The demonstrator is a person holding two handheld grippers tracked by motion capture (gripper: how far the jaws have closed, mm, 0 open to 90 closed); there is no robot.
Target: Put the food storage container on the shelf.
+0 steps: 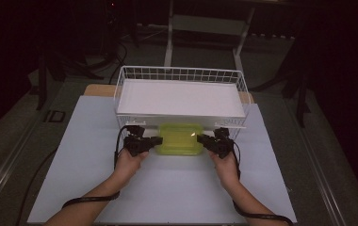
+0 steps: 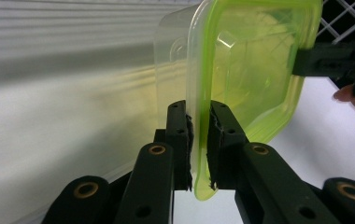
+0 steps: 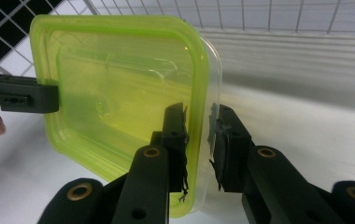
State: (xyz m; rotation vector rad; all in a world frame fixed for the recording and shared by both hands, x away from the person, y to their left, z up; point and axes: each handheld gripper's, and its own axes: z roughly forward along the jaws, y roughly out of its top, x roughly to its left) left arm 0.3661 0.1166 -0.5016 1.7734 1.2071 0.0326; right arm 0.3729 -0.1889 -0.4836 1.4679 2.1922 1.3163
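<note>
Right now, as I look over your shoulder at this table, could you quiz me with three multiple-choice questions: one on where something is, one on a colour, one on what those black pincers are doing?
1. Where is the lidded container?
A. inside the wire basket
B. on the table just in front of the wire basket
C. on the floor

2. What colour is the container's lid?
A. yellow-green
B. red
C. blue

3. What is the left gripper doing?
A. hanging open above the table
B. lying flat, let go
C. shut on the lid's edge

Answers: 1 B, the high view shows it against the basket's near side. 2 A, both gripper views show translucent yellow-green. 3 C, its jaws pinch the rim; the right gripper straddles the opposite edge.
</note>
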